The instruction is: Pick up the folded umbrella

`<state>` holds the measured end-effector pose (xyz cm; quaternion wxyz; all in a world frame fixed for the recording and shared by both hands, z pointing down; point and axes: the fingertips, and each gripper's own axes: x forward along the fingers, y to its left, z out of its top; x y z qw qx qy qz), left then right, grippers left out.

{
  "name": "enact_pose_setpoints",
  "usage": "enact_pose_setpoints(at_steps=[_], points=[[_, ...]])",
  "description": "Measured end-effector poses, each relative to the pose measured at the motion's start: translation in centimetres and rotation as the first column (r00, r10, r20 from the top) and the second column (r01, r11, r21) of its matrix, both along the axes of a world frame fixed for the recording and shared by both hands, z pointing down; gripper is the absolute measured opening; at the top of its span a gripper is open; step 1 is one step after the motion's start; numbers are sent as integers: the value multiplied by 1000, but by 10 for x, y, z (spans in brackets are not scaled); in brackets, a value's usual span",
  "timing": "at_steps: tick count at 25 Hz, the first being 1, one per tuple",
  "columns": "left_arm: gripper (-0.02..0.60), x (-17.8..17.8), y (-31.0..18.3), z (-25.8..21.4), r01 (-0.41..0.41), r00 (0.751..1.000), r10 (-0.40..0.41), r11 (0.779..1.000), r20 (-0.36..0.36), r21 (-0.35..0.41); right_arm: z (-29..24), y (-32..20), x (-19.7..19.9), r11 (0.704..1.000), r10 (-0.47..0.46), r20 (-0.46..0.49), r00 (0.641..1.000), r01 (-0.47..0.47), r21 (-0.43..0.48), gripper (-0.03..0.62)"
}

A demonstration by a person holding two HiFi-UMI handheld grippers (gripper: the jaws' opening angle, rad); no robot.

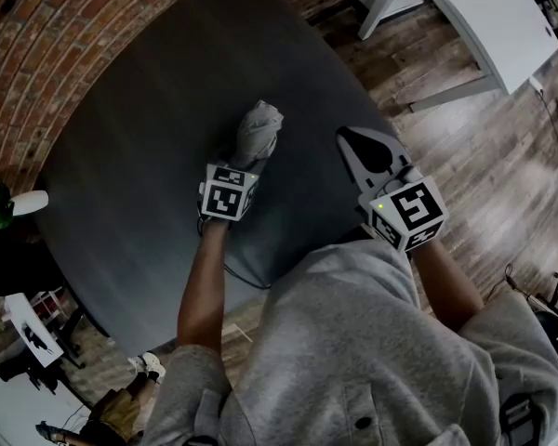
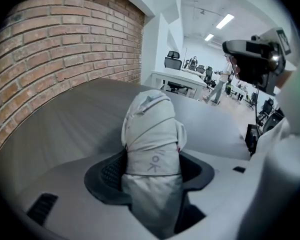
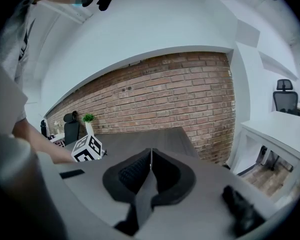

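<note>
At the head view's centre, over the table (image 1: 121, 156), the umbrella (image 1: 259, 130) is pinched by the left gripper (image 2: 151, 166), so the grasp looks done. Whether it is lifted clear I cannot tell; the right gripper (image 3: 149, 171) is pressed together, empty

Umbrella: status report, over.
Left gripper shut on umbrella, above the dark table. Right gripper shut, empty, off to the side. Nothing in the way.
</note>
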<state>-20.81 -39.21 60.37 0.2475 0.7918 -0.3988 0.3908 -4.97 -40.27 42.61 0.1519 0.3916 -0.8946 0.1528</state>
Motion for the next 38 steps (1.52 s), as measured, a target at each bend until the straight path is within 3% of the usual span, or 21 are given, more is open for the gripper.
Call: enact_pose_setpoints(at_steps=[9,17,25,38], points=[[275,-15,19,-38,134,989,-129,988,-68,78,-17,13,10,998,30,-10,1000,-29,52,25],[275,-30,58,-73,230,970,-215,962,-109,146,-33,41,4,995,23,0,1000,-23,99,25],[275,-44,112,-115,357,929,-317,906,-192,230,-45,89,-15,990,-22,1,1000,21,141,25],[275,-57,189,-186,468,877,-366,802,-313,373,-59,157,-37,982,-54,-1,999,54,183,25]])
